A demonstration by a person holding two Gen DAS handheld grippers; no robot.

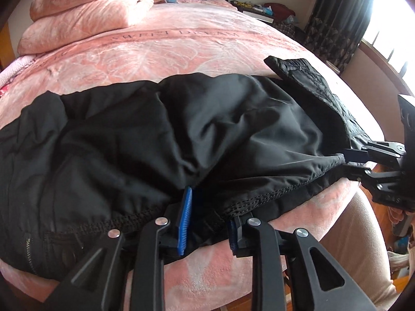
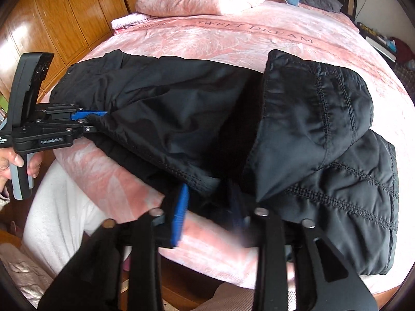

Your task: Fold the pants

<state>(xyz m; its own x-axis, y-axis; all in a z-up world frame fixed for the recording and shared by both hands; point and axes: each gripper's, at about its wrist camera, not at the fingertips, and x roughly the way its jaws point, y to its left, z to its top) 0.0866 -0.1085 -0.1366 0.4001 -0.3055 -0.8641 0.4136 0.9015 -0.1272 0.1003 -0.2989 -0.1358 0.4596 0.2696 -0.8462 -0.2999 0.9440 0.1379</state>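
The black pants [image 1: 160, 134] lie crosswise along the near edge of the bed [image 1: 181, 51], one leg doubled over the other, the hem hanging a little past the edge. The left gripper [image 1: 207, 223] has its jaws parted a little, with the hem between them but apparently not pinched. The right gripper [image 2: 207, 207] stands about half open, its blue pads [image 2: 179, 215] on either side of the fabric's edge, nothing gripped. Letting go seems to be the step in hand; I'd say lift both clear straight back so the fold isn't dragged, then smooth the puffy middle. No containers are in sight.
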